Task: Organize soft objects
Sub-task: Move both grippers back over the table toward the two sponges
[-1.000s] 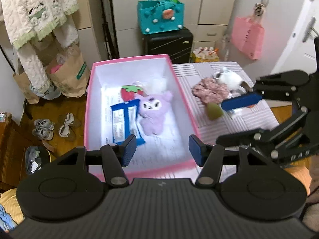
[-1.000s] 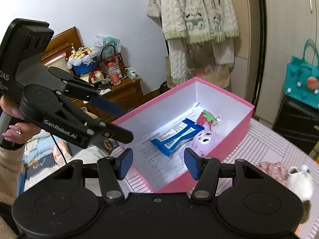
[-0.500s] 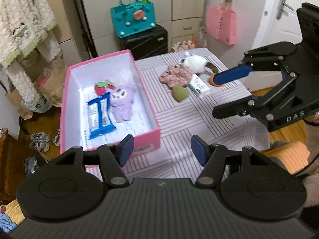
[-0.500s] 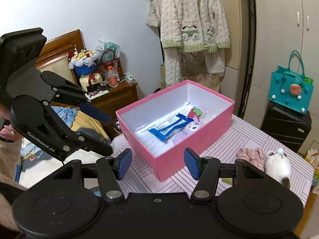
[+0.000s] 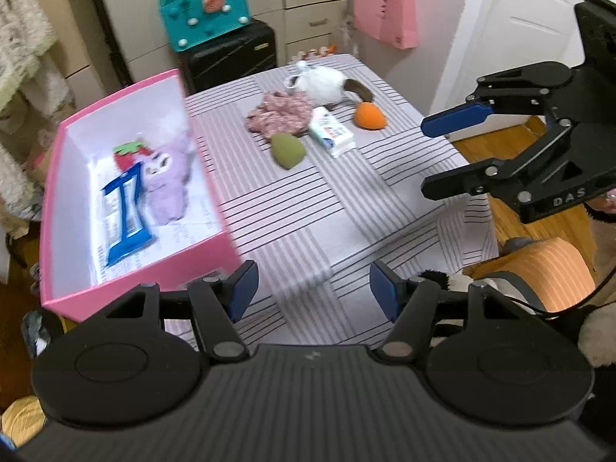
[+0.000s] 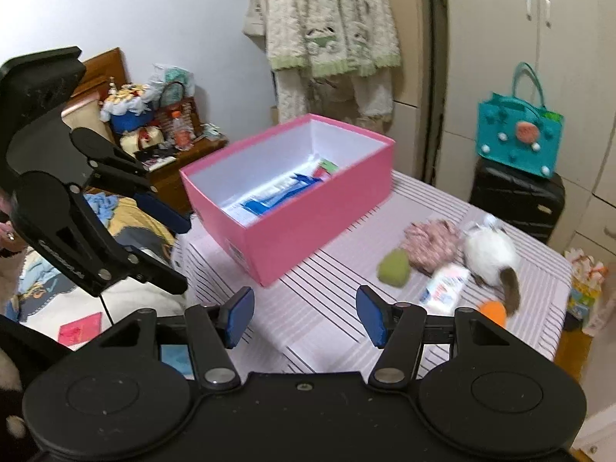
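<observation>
Counter (image 5: 346,208), covered in a striped cloth, is carrying all items listed.

Pink box (image 5: 231,242) (image 6: 308,231): sitting open on the counter's left part as the left wrist view shows it. Inside it are lying a blue packet (image 5: 127,215) (image 6: 277,196), a purple plush toy (image 5: 169,184) just beside the packet, and a red strawberry toy (image 5: 129,154) at the far end, touching the plush.

Loose group, sitting on the cloth well apart from the box:
- pink scrunchie (image 5: 281,115) (image 6: 431,242), bunched up, in the middle of the group;
- green sponge (image 5: 288,150) (image 6: 394,265), just beside the scrunchie on its near side;
- white tissue pack (image 5: 333,131) (image 6: 444,285), lying flat beside the scrunchie;
- orange sponge (image 5: 369,115) (image 6: 492,310), near the counter's edge;
- white fluffy toy (image 5: 321,82) (image 6: 491,250) with a brown tail, touching the scrunchie's far side.

Left tool (image 5: 312,294) (image 6: 175,250): hanging over the near edge of the counter, jaws standing about half apart, having just been opening a little further, nothing between the blue pads.

Right tool (image 6: 304,317) (image 5: 431,158): hanging over the near part of the counter, jaws standing about half apart, holding nothing.

Both tools are staying clear of every item.
</observation>
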Demonstrator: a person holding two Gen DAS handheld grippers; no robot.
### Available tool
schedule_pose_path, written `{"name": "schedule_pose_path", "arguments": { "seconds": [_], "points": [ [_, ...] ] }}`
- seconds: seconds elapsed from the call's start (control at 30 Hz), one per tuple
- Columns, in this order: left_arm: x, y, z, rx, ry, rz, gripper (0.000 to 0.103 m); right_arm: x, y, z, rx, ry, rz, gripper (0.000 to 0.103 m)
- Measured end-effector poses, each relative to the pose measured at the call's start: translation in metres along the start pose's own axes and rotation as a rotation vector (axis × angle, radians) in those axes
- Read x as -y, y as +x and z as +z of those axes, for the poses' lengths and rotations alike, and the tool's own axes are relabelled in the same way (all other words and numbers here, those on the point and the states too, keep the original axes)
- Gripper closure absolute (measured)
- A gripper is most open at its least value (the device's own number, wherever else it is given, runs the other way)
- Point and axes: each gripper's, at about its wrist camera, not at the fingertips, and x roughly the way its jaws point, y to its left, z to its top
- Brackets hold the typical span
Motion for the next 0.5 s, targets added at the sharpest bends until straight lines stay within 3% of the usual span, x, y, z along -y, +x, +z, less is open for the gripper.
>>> {"name": "schedule_pose_path", "arguments": {
  "seconds": [0.27,0.5],
  "points": [
    [0.01,0.031,0.015,0.016,-0.017,-0.092,0.04,0.038,0.004,-0.031,0.015,0.043,-0.018,0.038],
    [0.013,0.056,0.031,0.09,-0.06,-0.076,0.04,0.068,0.02,-0.053,0.07,0.024,-0.071,0.036]
  ]
}}
